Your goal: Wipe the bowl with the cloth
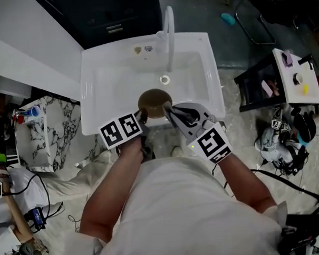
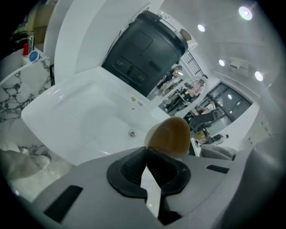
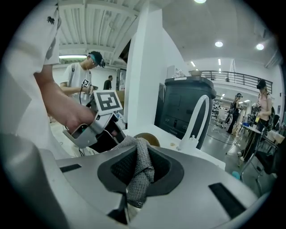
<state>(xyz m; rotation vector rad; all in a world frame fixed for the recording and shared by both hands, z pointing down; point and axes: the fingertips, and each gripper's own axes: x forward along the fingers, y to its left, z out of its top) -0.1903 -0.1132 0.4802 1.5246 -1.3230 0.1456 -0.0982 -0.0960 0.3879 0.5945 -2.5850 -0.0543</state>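
Note:
A brown bowl (image 1: 154,102) with a pale outside hangs over the front of the white sink (image 1: 107,81). My left gripper (image 1: 141,117) is shut on its near rim; in the left gripper view the bowl (image 2: 172,133) stands tilted just past the closed pads (image 2: 129,172). My right gripper (image 1: 172,112) is shut on a grey woven cloth (image 3: 140,167), which bunches up between its pads. It sits at the bowl's right edge. From the right gripper view, the bowl (image 3: 148,138) peeks over the cloth, with the left gripper (image 3: 96,129) beyond it. Whether the cloth touches the bowl is hidden.
A white faucet (image 1: 169,29) arches over the sink's back, above the drain (image 1: 165,79). A dark cabinet (image 2: 143,49) stands behind the sink. A marble-patterned counter (image 1: 49,129) lies to the left and a small white table (image 1: 297,76) to the right. People stand in the background.

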